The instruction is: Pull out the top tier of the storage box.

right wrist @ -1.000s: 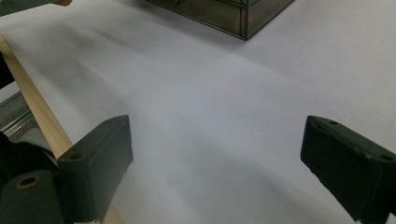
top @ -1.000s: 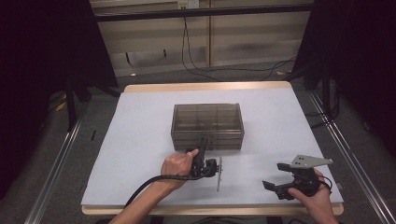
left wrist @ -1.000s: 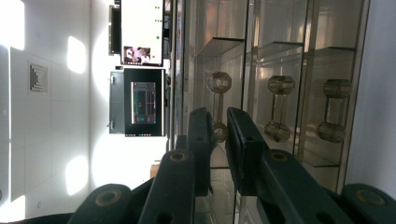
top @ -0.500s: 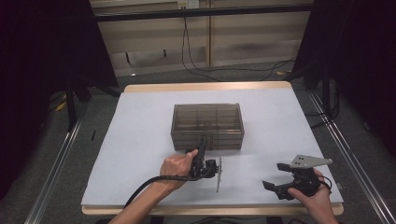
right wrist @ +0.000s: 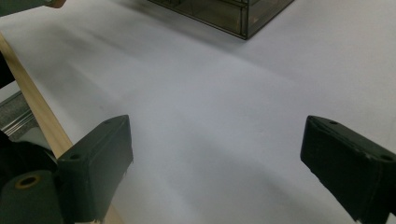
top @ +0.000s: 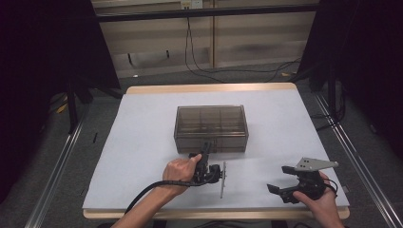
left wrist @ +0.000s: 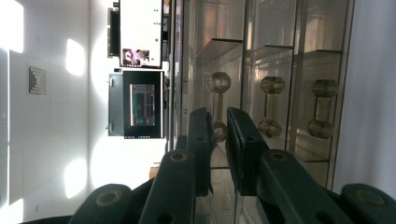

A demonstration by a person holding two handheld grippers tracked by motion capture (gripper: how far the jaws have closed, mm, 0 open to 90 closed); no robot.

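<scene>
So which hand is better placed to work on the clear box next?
Left. The left gripper is right at the front of the clear compartment box, fingers nearly closed. The right gripper sits apart near the table's front right corner, open over bare surface.

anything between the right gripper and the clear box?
Nothing visible. The right gripper sits near the front right of the table, jaws wide apart, and bare white tabletop runs from it to the clear box. The left gripper is at the box's front wall, off to the side of that path.
</scene>
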